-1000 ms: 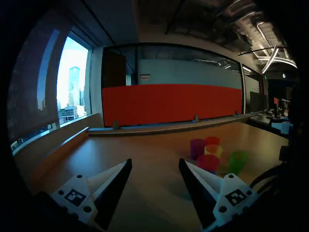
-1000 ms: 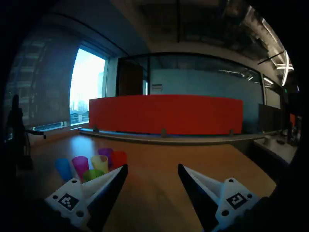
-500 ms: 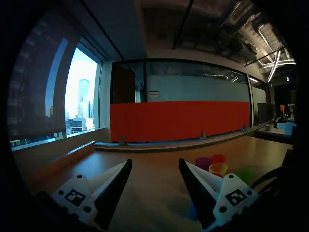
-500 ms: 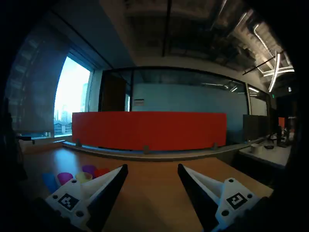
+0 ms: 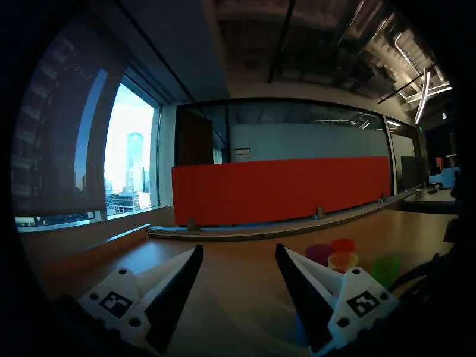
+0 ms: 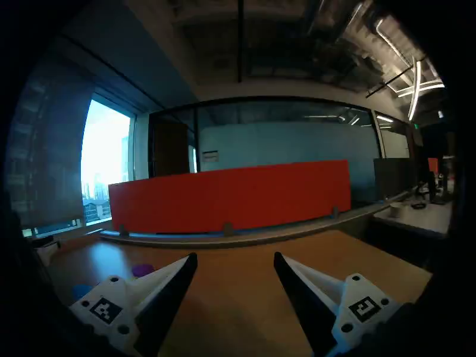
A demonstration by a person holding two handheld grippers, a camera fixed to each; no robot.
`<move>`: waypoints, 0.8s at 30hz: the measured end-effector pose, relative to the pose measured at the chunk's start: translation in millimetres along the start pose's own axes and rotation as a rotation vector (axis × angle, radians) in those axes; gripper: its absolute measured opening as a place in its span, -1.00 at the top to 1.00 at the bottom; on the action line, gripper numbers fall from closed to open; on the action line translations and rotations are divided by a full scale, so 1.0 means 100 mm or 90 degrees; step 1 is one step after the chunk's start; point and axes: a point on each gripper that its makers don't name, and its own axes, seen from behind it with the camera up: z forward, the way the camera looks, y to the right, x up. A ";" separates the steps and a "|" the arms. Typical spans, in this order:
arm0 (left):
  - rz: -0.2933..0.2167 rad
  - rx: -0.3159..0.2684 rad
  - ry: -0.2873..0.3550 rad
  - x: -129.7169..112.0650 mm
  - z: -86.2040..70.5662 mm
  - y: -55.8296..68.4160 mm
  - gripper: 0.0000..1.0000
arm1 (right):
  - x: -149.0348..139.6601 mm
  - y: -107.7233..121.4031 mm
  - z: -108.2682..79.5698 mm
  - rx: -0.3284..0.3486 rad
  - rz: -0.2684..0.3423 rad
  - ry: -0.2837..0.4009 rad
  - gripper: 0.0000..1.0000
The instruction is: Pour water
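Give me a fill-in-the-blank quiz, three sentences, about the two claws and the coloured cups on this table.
1. The left claw stands ___, with nothing between its fingers.
2. In the left gripper view, the translucent plastic cup farthest to the right is coloured ___.
3. In the right gripper view, the small purple plastic cup shows on the ___ side of the right claw.

Missing words: open; green; left.
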 end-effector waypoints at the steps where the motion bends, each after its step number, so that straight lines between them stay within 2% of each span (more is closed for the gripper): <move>1: -0.002 0.001 0.000 -0.02 0.01 -0.01 -0.80 | -0.01 0.01 0.00 -0.003 -0.002 0.000 -1.00; 12: -0.031 0.013 0.005 -0.25 0.09 -0.14 -0.80 | -0.11 0.02 -0.01 -0.014 -0.009 -0.017 -1.00; 24: -0.036 0.020 -0.009 -0.40 0.13 -0.21 -0.80 | -0.11 -0.05 0.00 -0.009 -0.025 -0.020 -1.00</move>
